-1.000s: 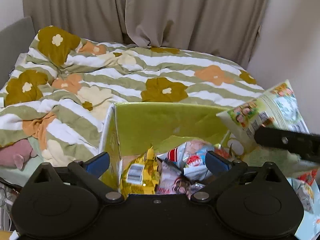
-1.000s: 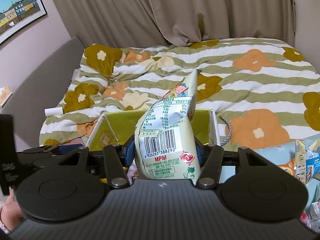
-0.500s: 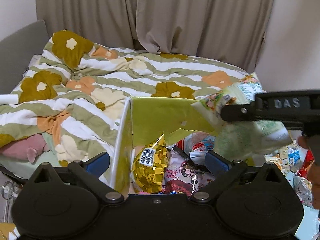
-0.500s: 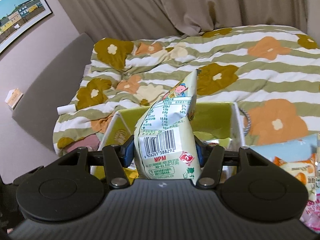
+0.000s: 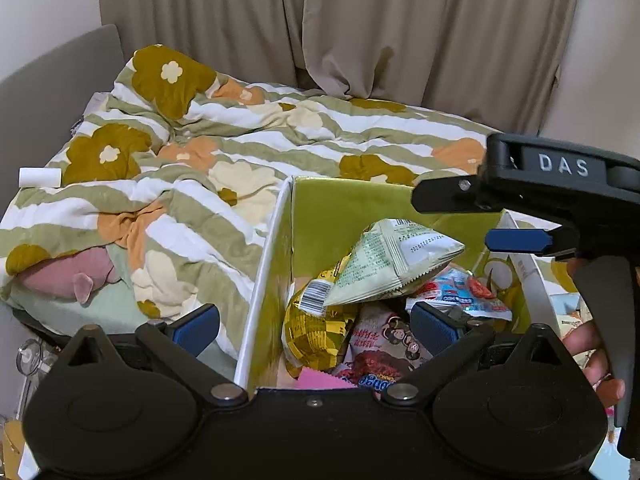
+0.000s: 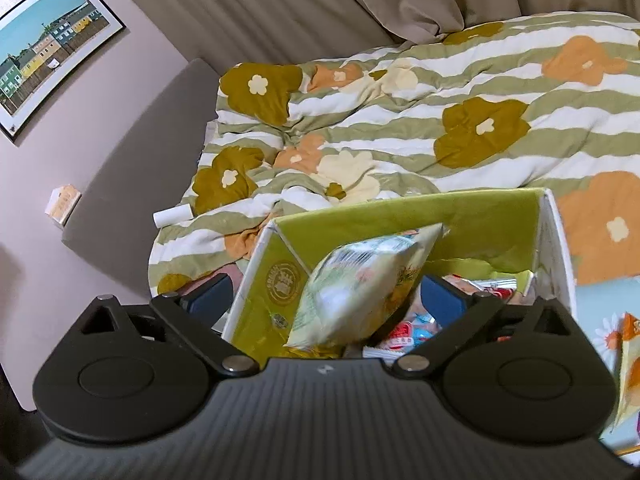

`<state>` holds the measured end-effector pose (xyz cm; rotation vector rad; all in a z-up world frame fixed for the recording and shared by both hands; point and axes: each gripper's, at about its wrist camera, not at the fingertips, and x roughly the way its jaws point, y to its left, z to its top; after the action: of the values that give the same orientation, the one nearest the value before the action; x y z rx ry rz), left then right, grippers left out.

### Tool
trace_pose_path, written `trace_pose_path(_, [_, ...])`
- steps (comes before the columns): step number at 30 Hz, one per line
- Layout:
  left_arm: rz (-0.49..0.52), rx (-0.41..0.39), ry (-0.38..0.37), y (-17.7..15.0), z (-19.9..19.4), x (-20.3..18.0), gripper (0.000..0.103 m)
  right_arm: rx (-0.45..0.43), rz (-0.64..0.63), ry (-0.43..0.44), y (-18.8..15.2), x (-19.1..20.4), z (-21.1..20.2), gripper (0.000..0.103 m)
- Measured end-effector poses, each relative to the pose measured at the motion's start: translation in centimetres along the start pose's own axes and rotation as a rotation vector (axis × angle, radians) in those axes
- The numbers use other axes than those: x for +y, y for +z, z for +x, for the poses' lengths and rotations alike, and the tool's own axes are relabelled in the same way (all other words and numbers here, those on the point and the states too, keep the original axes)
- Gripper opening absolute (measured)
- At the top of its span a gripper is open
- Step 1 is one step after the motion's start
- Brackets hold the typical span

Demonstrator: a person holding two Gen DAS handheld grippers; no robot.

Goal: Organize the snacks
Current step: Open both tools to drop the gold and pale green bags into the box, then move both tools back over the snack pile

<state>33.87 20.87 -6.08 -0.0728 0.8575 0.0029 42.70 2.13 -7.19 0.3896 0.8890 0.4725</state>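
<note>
My right gripper stood with its jaws spread wide, gripping nothing, above the green box. The pale green snack bag lay loose inside that box, on top of a gold packet toward its left wall. My left gripper was likewise spread and empty at the box's near edge, the striped floral quilt beyond.

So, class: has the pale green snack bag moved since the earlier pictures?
Yes. The bag has left the right gripper, now open, and dropped into the box, onto the other snacks.
</note>
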Motion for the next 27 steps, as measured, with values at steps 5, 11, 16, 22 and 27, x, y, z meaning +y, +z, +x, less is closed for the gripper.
trace_pose_path(5, [-0.008,0.001,-0.005,-0.3,-0.4,-0.2,0.103,-0.016,-0.024,-0.014,-0.5,-0.3,-1.2,0.103])
trace_pose_path(11, [0.008,-0.04,-0.009,-0.1,-2.3,-0.8,0.103,-0.049,-0.035,-0.017,-0.6,0.2,-3.8,0.103])
trace_pose_path(16, [0.028,-0.083,-0.016,-0.3,-4.8,-1.5,0.103,-0.095,-0.054,-0.033,-1.1,1.0,-7.4,0.103])
trace_pose_path(22, [0.051,-0.121,-0.059,-0.7,-7.6,-2.7,0.103,-0.163,-0.063,-0.111,-2.8,1.3,-12.6,0.103])
trace_pose_path(27, [0.089,-0.141,-0.119,-1.3,-9.4,-4.5,0.103,-0.215,-0.035,-0.189,-4.5,0.2,-17.0,0.103])
